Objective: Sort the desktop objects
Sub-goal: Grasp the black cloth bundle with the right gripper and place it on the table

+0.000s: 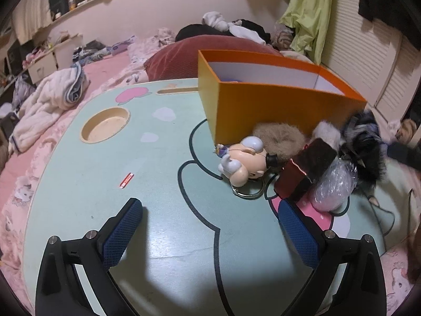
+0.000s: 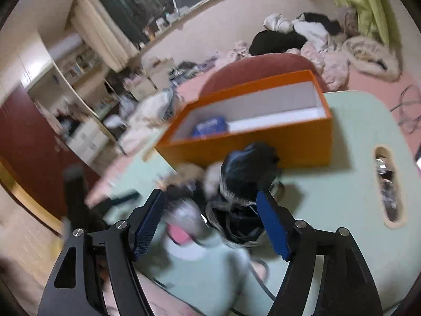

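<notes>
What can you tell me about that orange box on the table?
The orange box is a long, open-topped rectangular carton, apparently of stiff card, orange outside and white or pale grey inside. It stands upright on the pale green table, near its far edge. Inside, at one end, lies a blue packet; the rest of the floor that shows looks bare. A beige fluffy scrunchie and other furry items crowd against its near long wall. Neither gripper touches it.

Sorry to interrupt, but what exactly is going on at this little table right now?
A person with two handheld grippers is sorting clutter into the orange box. The right gripper, open, hovers over the dark furry item and the wrapped ball. The left gripper waits open, empty, near the doll keychain.
</notes>
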`<state>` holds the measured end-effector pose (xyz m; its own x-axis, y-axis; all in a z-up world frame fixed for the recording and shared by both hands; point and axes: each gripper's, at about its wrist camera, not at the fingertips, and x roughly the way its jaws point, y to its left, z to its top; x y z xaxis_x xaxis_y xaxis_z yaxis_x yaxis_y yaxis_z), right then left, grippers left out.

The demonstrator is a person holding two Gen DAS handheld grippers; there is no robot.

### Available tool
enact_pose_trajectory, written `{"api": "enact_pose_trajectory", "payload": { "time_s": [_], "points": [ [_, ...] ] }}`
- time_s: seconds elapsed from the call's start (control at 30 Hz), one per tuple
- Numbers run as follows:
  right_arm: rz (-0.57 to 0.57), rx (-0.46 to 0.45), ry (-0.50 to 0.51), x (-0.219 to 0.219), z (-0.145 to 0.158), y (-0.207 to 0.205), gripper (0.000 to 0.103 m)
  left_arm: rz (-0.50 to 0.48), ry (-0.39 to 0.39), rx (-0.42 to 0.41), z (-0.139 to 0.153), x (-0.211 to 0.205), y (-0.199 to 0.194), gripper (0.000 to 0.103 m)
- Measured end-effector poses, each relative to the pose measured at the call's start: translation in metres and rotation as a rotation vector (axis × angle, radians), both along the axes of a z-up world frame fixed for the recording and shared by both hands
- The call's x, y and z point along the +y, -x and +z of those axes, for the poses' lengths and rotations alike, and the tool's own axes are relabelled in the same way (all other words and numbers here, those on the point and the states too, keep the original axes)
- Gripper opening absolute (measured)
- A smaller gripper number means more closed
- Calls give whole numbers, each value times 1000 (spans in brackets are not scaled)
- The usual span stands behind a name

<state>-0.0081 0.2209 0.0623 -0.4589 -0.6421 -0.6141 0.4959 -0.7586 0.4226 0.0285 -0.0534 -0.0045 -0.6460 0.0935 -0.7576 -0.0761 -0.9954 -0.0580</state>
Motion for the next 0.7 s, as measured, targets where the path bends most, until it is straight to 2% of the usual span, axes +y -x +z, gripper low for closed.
{"api": "enact_pose_trajectory", "payload": {
  "time_s": [0.07, 0.1, 0.23, 0.33, 0.4, 0.5, 0.6, 0.63, 0.7],
  "points": [
    [-27, 42, -100, -2, -7, -8, 72, 7, -35, 5, 2, -6, 2, 103],
    [-31, 42, -118, -1, -11, -9, 72, 14, -57, 18, 6, -10, 2, 103],
    [-72, -35, -97, 7, -26, -2, 72, 27, -70, 75, 22, -16, 2, 103],
    [-149, -39, -69, 21, -24, 4, 72, 17, -47, 135, 39, -14, 3, 103],
    [-205, 12, -24, 31, -15, 0, 72, 12, -31, 161, 48, -12, 5, 103],
    [-253, 147, 6, 35, 10, -3, 72, 7, -48, 195, 59, -10, 8, 103],
    [-176, 228, -58, 9, 32, 9, 71, 2, -93, 193, 61, -9, 10, 103],
    [-147, 248, -83, -1, 36, 13, 68, -2, -110, 189, 59, -7, 10, 103],
    [-94, 268, -148, -21, 39, 19, 49, -3, -120, 181, 55, -3, 9, 103]
  ]
}}
